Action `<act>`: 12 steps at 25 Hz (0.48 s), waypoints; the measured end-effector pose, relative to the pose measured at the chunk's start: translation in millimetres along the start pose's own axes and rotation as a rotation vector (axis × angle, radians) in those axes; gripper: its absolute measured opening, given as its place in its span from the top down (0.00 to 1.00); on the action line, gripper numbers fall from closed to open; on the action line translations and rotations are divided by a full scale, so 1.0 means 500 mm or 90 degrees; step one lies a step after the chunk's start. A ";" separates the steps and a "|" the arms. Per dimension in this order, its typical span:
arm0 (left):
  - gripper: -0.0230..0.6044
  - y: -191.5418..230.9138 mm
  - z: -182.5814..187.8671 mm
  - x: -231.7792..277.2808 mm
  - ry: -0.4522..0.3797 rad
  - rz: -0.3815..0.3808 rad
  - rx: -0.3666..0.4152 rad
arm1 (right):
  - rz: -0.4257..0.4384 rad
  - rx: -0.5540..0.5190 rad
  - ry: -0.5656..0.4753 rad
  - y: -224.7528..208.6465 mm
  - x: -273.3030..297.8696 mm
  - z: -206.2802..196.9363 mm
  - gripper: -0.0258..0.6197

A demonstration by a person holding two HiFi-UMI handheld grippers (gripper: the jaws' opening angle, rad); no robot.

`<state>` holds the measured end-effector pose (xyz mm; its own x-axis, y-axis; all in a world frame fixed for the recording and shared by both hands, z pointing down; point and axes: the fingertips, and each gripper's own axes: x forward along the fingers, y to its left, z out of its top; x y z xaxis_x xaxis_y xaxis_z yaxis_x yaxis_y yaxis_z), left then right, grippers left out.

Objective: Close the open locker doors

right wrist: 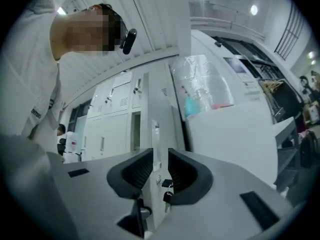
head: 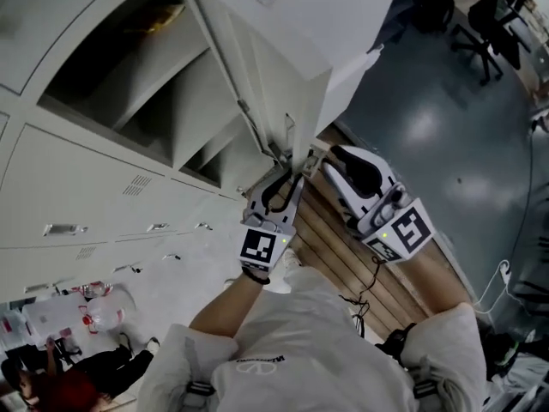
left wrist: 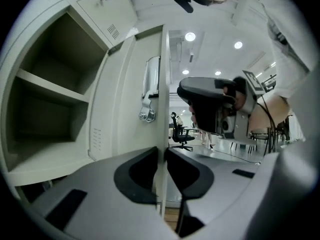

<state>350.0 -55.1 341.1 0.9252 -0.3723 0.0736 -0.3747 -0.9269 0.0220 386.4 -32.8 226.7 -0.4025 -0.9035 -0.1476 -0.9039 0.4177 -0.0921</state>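
Observation:
An open locker door swings out from the white locker bank, and its free edge sits between my two grippers. My left gripper is shut on that thin door edge, with both dark pads against it. The door's metal latch shows just above, and the open compartment with its shelf lies to the left. My right gripper stands open around the door's narrow handle plate, with a gap on each side. Small keys hang below that plate.
Closed lockers run along the left. A wooden floor strip lies below the grippers, and grey floor with office chairs is to the right. A clear plastic bag rests on top of the lockers. A person is at the lower left.

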 end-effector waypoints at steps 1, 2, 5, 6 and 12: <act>0.86 0.013 -0.003 -0.025 -0.003 0.008 -0.006 | 0.030 -0.002 0.008 0.022 0.018 -0.004 0.79; 0.86 0.026 -0.006 -0.048 -0.006 0.016 -0.013 | 0.056 -0.002 0.014 0.043 0.037 -0.008 0.77; 0.86 0.057 -0.007 -0.100 -0.007 0.020 -0.004 | 0.123 -0.004 0.023 0.107 0.098 -0.016 0.73; 0.86 0.066 -0.004 -0.113 -0.006 0.015 0.008 | 0.145 -0.008 0.025 0.129 0.120 -0.018 0.72; 0.85 0.118 -0.006 -0.179 -0.017 0.017 0.035 | 0.215 -0.012 0.031 0.219 0.216 -0.033 0.70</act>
<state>244.9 -76.4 338.9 0.9166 -0.3971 0.0467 -0.3959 -0.9177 -0.0336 241.6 -86.1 216.9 -0.6855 -0.7183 -0.1191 -0.7208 0.6926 -0.0282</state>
